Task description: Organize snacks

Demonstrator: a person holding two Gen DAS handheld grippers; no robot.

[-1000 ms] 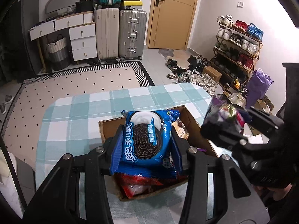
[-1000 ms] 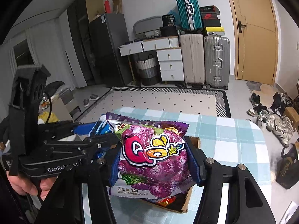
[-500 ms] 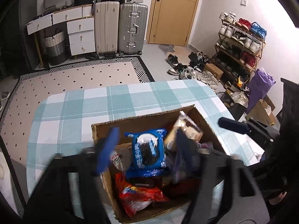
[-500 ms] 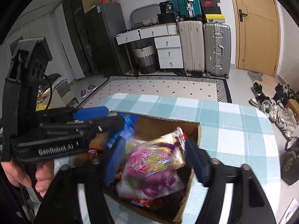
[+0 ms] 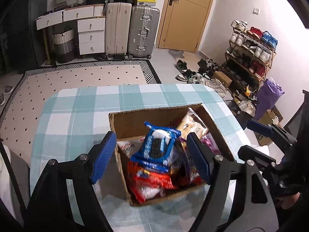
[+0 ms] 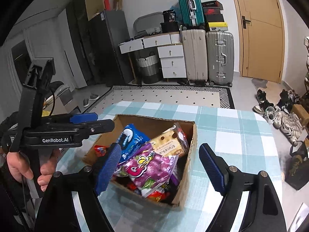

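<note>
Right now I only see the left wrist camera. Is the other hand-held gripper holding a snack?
Observer: No, the right hand-held gripper is open and empty, above the cardboard box.
Operator: Where's the purple bag?
Observer: The purple bag lies on top of the pile in the box, beside the blue cookie pack.
Operator: Who holds my gripper?
Observer: A bare hand grips the left hand-held gripper's handle.

Two suitcases (image 5: 133, 31) stand upper middle beside white drawers (image 5: 90, 36); a shoe rack (image 5: 251, 52) fills the right.
</note>
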